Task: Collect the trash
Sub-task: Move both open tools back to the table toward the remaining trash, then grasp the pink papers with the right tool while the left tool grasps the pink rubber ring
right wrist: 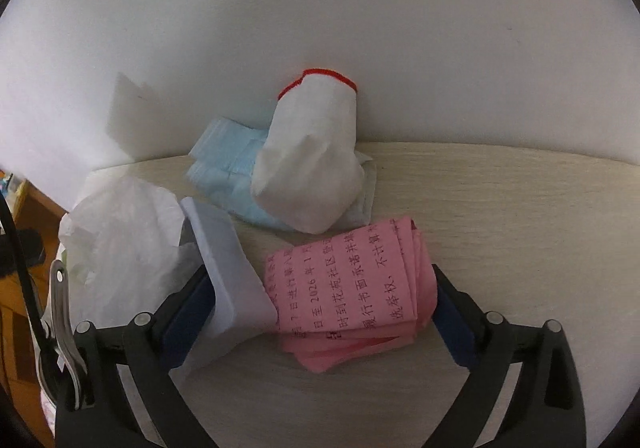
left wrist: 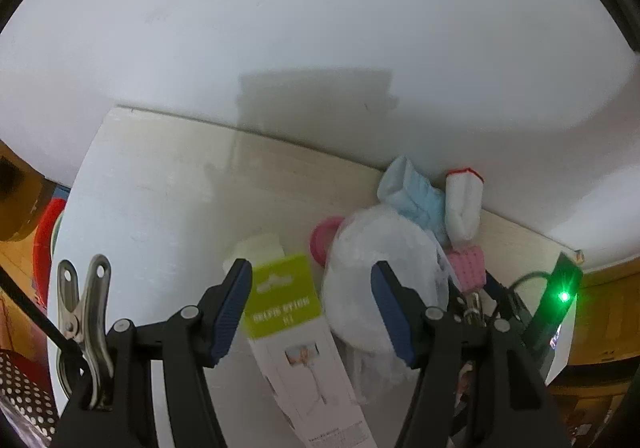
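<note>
My left gripper point(left wrist: 310, 266) hangs open over the pale table point(left wrist: 160, 188). Under its gap lie a white box with a green label point(left wrist: 288, 312) and a crumpled white plastic bag point(left wrist: 380, 260), both blurred. Against the wall rest blue face masks point(left wrist: 416, 196) and a white glove with a red cuff point(left wrist: 464, 204). My right gripper point(right wrist: 320, 272) stands wide open around a folded pink printed paper point(right wrist: 352, 284). A pale flat box point(right wrist: 224, 268) leans on the inside of its left finger. Beyond it I see the plastic bag point(right wrist: 120, 232), the masks point(right wrist: 228, 164) and the glove point(right wrist: 312, 164).
A pink ring point(left wrist: 324, 240) and a white wad point(left wrist: 260, 244) lie behind the green-labelled box. A black device with a green light point(left wrist: 564, 296) stands at the right. The table's edge curves down the left, with red and orange things point(left wrist: 44, 228) below. A white wall point(right wrist: 320, 28) closes the back.
</note>
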{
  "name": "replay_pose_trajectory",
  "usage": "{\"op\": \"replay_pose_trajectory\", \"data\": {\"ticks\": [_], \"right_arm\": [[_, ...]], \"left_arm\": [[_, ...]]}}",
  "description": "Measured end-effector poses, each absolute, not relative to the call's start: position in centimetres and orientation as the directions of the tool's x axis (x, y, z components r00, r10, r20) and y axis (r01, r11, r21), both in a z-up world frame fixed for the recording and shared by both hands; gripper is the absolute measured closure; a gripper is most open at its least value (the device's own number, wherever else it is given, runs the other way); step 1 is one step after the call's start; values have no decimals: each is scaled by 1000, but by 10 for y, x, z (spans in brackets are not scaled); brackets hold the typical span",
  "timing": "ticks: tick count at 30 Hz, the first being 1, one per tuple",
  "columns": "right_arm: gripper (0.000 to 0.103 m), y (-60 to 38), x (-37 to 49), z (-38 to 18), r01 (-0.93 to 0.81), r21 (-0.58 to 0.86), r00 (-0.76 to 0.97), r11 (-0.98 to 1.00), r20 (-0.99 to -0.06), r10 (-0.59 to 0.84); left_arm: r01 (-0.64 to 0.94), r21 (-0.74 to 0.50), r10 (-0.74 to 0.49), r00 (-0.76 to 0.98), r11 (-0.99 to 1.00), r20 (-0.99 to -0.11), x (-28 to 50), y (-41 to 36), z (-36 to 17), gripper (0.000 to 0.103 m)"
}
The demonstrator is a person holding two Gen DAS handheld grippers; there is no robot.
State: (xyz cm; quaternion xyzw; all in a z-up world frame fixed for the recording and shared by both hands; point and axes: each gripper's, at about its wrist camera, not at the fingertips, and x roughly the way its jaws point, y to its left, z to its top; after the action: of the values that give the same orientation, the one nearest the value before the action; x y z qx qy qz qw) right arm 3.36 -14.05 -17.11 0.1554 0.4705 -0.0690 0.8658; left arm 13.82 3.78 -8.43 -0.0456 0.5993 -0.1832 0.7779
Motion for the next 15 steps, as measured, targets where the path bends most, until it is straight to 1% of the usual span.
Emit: {"op": "replay_pose_trajectory", "data": {"ticks": [1, 3, 5, 6, 7, 8, 9, 11, 13, 14, 15], "right_arm": [[3, -139, 35, -171, 263, 203, 553, 943, -833, 25], [8, -130, 42, -172, 265, 208, 558, 941, -830, 26], [23, -132, 44, -170, 262, 228, 571, 938, -820, 40], [28, -132, 44, -169, 267, 237, 573, 934, -819, 44], [44, -131, 42, -164, 286, 238, 576, 928, -817, 32], [56, -132, 40, -156, 303, 237, 584, 923, -812, 16], [59, -131, 35, -148, 328, 236, 588, 915, -809, -2], [73, -131, 20, -130, 378, 269, 606, 886, -795, -17], [80, -126, 3, -112, 403, 287, 628, 869, -777, -34], [82, -121, -6, -104, 416, 273, 626, 868, -778, -55], [82, -117, -15, -98, 416, 270, 629, 868, -775, -60]], "left_arm": [[231, -298, -347, 217, 926, -912, 139, 42, -81, 38], [237, -304, -357, 229, 923, -906, 137, 50, -72, 38], [255, -332, -392, 241, 908, -888, 131, 61, -63, 37], [273, -336, -402, 239, 901, -884, 128, 65, -62, 35], [293, -330, -403, 236, 897, -885, 126, 66, -63, 35], [316, -318, -397, 228, 894, -889, 125, 69, -64, 35], [337, -318, -403, 221, 886, -888, 124, 71, -65, 35], [357, -322, -411, 211, 877, -887, 127, 76, -68, 35], [367, -337, -425, 190, 867, -885, 132, 82, -71, 35], [380, -342, -431, 180, 859, -884, 137, 77, -77, 35], [387, -335, -426, 180, 859, -886, 139, 77, -79, 35]]}}
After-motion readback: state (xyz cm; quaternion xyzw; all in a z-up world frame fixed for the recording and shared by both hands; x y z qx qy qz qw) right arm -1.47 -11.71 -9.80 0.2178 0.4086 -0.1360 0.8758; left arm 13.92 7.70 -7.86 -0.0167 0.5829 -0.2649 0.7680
